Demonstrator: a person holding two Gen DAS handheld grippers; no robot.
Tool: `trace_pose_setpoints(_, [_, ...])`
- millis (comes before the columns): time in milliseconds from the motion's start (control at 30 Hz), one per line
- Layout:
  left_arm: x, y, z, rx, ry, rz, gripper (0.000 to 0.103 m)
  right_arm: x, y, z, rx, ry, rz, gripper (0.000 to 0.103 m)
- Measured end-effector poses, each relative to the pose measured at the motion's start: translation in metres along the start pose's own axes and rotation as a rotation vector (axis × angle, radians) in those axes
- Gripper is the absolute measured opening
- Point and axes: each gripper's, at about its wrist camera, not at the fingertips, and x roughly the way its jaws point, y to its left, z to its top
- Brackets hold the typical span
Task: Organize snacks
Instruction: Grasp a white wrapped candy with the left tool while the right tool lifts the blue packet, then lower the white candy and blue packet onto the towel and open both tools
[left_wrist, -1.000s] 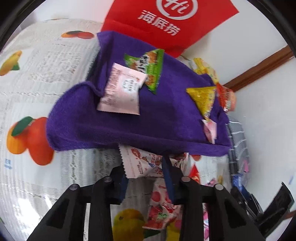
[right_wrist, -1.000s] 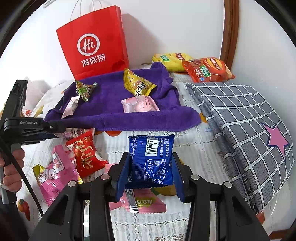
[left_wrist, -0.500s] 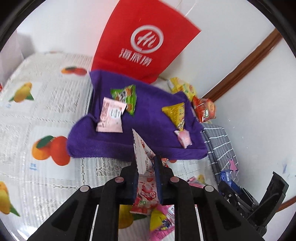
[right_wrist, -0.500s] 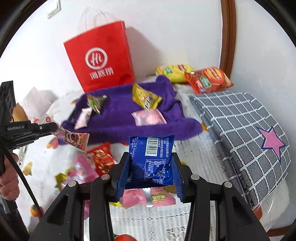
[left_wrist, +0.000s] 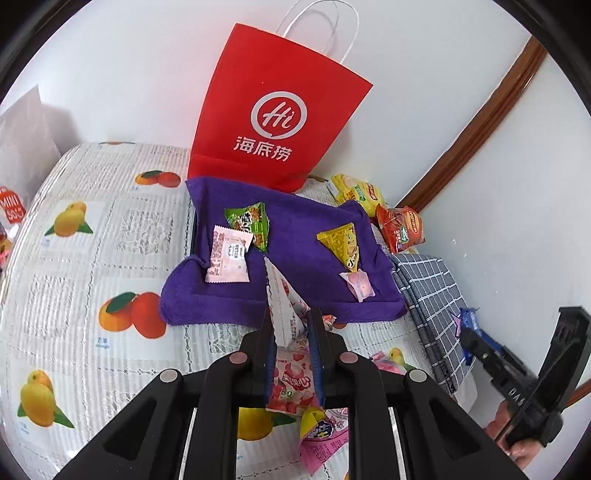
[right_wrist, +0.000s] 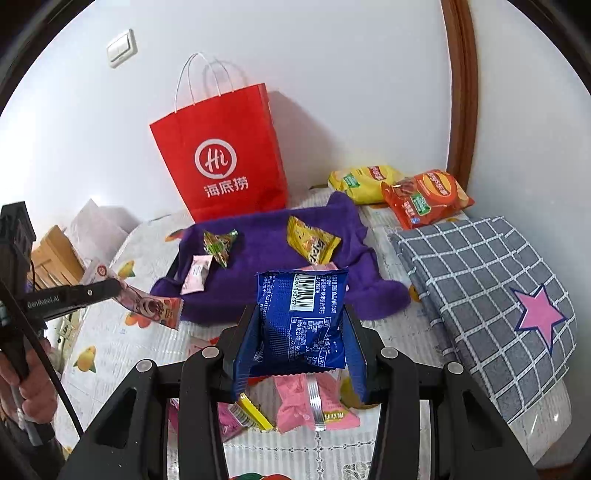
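My left gripper (left_wrist: 290, 325) is shut on a white and pink snack packet (left_wrist: 284, 302), held edge-on above the table near the front edge of the purple towel (left_wrist: 295, 258); the packet also shows in the right wrist view (right_wrist: 147, 301). My right gripper (right_wrist: 301, 332) is shut on a blue snack bag (right_wrist: 301, 314), held up over the table before the towel (right_wrist: 266, 266). On the towel lie a green packet (left_wrist: 249, 223), a pale pink packet (left_wrist: 229, 254), a yellow packet (left_wrist: 341, 245) and a small pink one (left_wrist: 358, 284).
A red paper bag (left_wrist: 273, 125) stands behind the towel against the wall. Yellow (right_wrist: 364, 182) and orange (right_wrist: 424, 197) chip bags lie at the back right. A grey checked cloth (right_wrist: 487, 288) is on the right. Several loose packets (right_wrist: 314, 406) lie on the fruit-print tablecloth (left_wrist: 92, 258).
My left gripper closed on the white and pink packet and lifted it off the table, drawing back. My right gripper rose slightly, still holding the blue bag.
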Motion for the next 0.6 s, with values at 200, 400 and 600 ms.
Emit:
trace_pose_setpoints(200, [0.002, 0.0, 0.014, 0.012, -0.007, 0.024, 0.015, 0.004, 0.004, 0.019, -0.011, -0.021, 0.018, 0.044])
trace_pose_setpoints(400, [0.012, 0.006, 0.032, -0.004, -0.003, 0.019, 0.015, 0.025, 0.011, 0.038, -0.024, -0.019, 0.034, 0.044])
trace_pose_setpoints(600, [0.032, 0.008, 0.049, 0.009, 0.013, 0.03, 0.015, 0.051, 0.016, 0.054, -0.032, -0.016, 0.039, 0.044])
